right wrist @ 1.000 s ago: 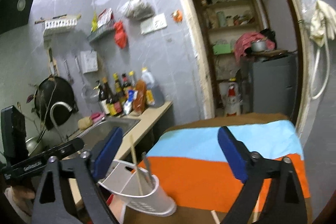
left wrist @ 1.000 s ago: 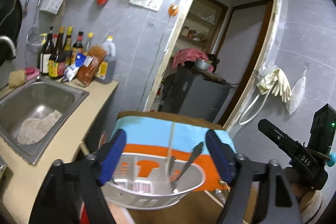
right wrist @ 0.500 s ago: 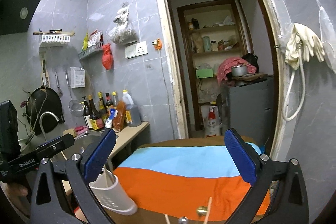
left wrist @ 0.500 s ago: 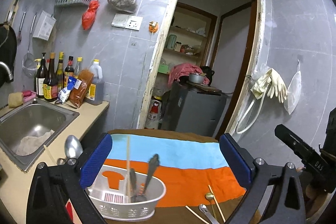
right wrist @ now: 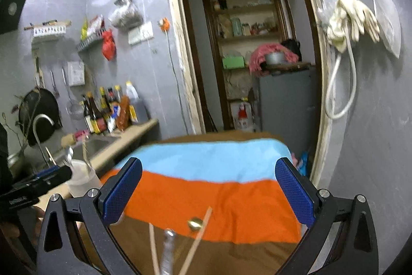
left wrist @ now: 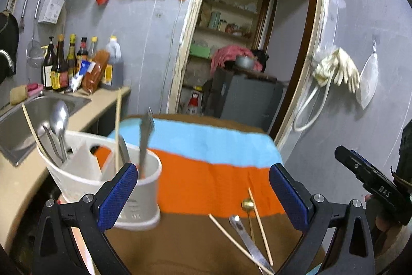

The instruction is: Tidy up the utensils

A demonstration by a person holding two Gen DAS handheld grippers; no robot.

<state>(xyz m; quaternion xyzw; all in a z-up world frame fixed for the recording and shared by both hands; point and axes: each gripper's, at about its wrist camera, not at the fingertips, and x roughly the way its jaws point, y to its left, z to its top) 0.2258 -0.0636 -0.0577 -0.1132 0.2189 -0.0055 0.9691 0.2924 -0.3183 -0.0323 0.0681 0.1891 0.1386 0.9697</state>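
Observation:
A white utensil holder (left wrist: 103,179) stands on the table's left edge with spoons, a fork and chopsticks upright in it. My left gripper (left wrist: 203,195) is open and empty; its left finger (left wrist: 117,195) overlaps the holder's right side in the picture. Loose on the brown cloth lie a gold spoon (left wrist: 247,204), a silver spoon (left wrist: 247,236) and two chopsticks (left wrist: 260,223). My right gripper (right wrist: 208,191) is open and empty above the same gold spoon (right wrist: 195,223), silver spoon (right wrist: 167,249) and chopsticks (right wrist: 195,241). In that view the holder (right wrist: 79,179) sits far left.
The table carries a blue, orange and brown striped cloth (left wrist: 213,146). A counter with a steel sink (left wrist: 23,115) and sauce bottles (left wrist: 67,63) runs along the left. A doorway (right wrist: 247,56) opens behind the table. Gloves and a hose (right wrist: 345,25) hang on the right wall.
My left gripper widened away from the holder and both grippers drew back from it. The holder now stands at the left, and the loose spoons and chopsticks have come into view.

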